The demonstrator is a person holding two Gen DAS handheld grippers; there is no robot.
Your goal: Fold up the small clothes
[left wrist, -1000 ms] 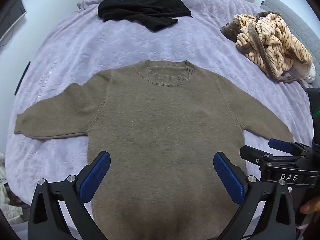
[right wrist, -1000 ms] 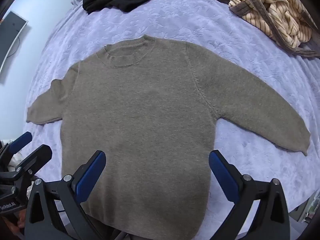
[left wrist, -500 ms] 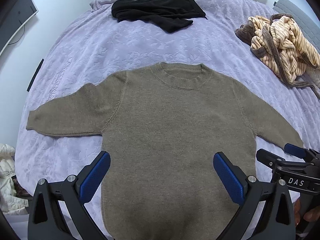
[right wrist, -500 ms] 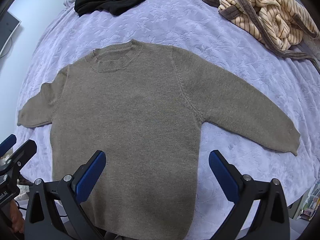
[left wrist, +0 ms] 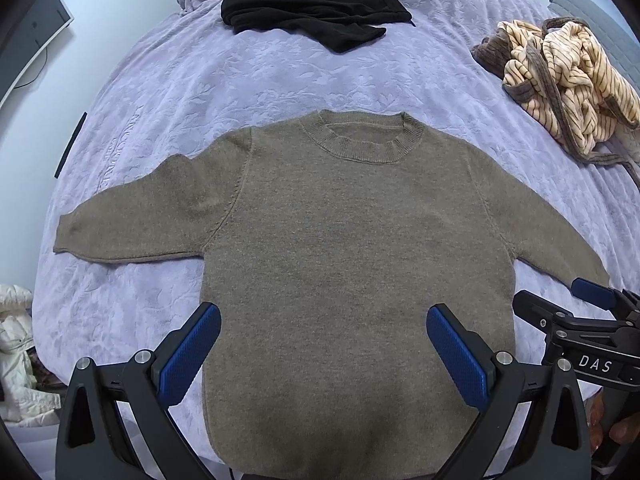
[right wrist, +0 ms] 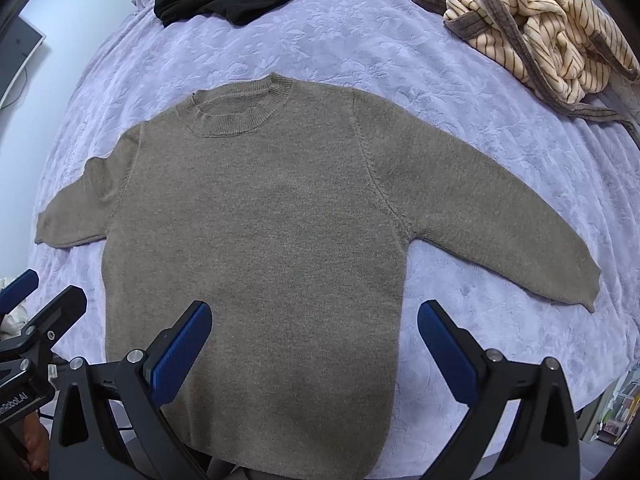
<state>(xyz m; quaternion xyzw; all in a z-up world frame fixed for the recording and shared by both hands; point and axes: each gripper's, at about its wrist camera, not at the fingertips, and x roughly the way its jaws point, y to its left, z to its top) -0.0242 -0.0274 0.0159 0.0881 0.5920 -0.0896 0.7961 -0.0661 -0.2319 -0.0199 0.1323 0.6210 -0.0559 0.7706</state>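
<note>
Currently pre-fold: sweater (left wrist: 352,264) lies flat on bed (left wrist: 248,80). L gripper (left wrist: 323,338) & R gripper (right wrist: 314,334) fingers open, empty. Next: you grab a sleeve, fold inward.

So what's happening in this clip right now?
A person holds two grippers over a bed to fold clothes. A brown sweater lies flat, face up, sleeves spread, no fold made yet. The left gripper and right gripper both hang open above its lower half, gripping nothing. A black garment and a striped bundle lie farther back, unfolded.
</note>
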